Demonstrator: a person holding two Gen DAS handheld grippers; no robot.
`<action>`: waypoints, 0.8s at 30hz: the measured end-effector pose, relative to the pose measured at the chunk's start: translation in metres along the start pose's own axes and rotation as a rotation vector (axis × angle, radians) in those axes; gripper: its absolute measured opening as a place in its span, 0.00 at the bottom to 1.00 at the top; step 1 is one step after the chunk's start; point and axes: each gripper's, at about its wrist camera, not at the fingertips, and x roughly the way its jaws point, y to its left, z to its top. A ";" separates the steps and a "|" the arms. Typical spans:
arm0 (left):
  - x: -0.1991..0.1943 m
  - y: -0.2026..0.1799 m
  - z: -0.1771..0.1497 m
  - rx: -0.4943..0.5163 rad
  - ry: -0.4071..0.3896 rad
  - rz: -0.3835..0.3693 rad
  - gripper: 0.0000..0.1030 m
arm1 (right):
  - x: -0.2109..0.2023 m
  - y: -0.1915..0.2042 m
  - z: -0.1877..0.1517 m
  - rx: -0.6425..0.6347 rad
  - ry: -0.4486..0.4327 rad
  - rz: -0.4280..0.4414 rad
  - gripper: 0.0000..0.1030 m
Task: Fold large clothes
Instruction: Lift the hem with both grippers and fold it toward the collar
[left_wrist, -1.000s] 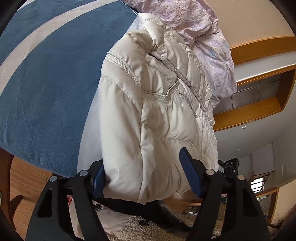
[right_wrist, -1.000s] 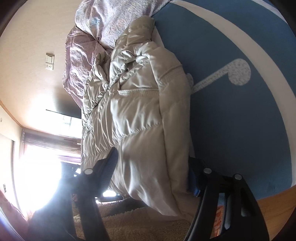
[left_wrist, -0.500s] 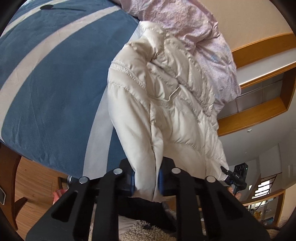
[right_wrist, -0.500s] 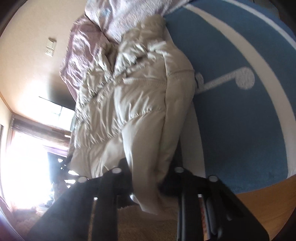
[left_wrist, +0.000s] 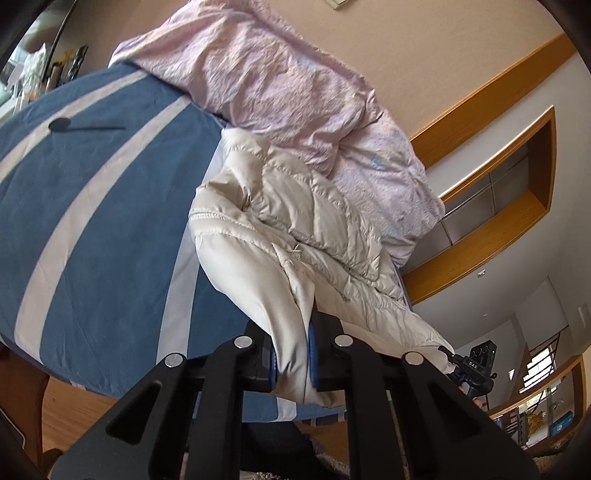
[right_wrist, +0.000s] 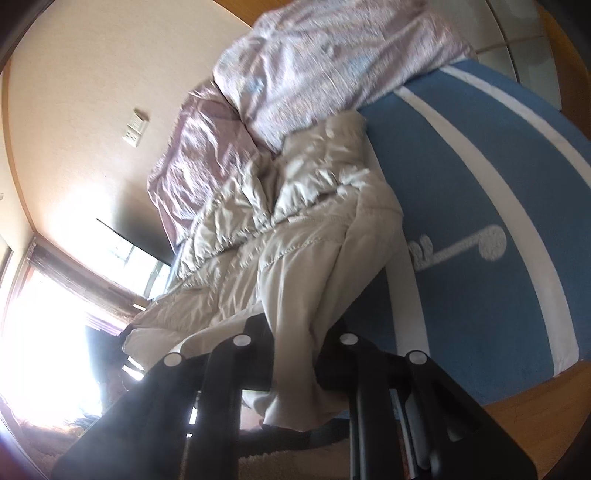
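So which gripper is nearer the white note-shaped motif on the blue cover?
Right. The right gripper, jaws closing on the jacket hem, has the motif just to its right. The left gripper, also closing on the hem, sits across the jacket, motif outside its view.

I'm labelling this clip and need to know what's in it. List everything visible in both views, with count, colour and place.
jacket: one, cream, quilted, on the bed by the duvet, near hem lifted off the bed by both claws.
bedspread: one, blue with white stripes, covering the bed.
duvet: one, pale pink, bunched at the bed's far end against the wall.
wall plate: one, white, on the beige wall.
shelf: one, wood-framed recess in the wall.
window: one, bright, glare hides detail.
floor: wood, beside the bed.
left claw: black with blue pads, jaws closing on the jacket's hem.
right claw: black, jaws closing on the jacket's hem.
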 end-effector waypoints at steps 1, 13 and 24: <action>0.000 -0.002 0.002 -0.001 -0.006 -0.001 0.11 | -0.001 0.002 0.003 -0.006 -0.010 0.002 0.14; 0.005 -0.029 0.060 0.031 -0.130 -0.040 0.11 | 0.001 0.033 0.063 -0.050 -0.190 0.043 0.14; 0.036 -0.048 0.126 0.044 -0.196 -0.044 0.11 | 0.030 0.049 0.135 -0.008 -0.282 0.047 0.14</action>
